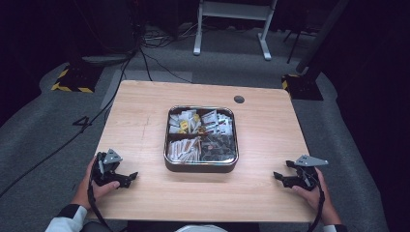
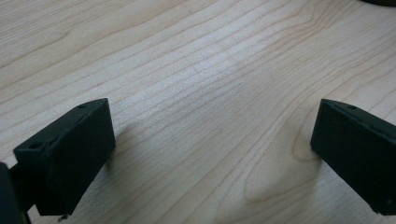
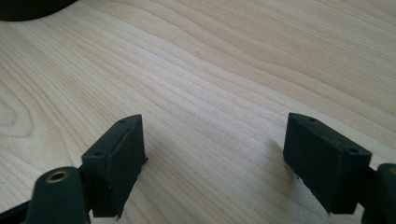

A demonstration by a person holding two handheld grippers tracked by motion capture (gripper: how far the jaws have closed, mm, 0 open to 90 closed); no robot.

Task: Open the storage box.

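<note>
A square metal tray (image 1: 168, 145) with dividers stands in the middle of the wooden table (image 1: 140, 111), holding several sachets and small packets. My left gripper (image 1: 129, 177) rests on the table at the front left, held by a hand, jaws wide apart over bare wood (image 2: 210, 135). My right gripper (image 1: 278, 177) rests at the front right in the other hand, also open with bare wood between its jaws (image 3: 212, 154). Both grippers point inward toward the tray and sit well apart from it.
A small dark round hole cover (image 1: 239, 99) sits near the table's far edge. Beyond the table are grey carpet, cables (image 1: 145, 58), a white stand's legs (image 1: 232, 29) and yellow-black striped bases (image 1: 72, 79).
</note>
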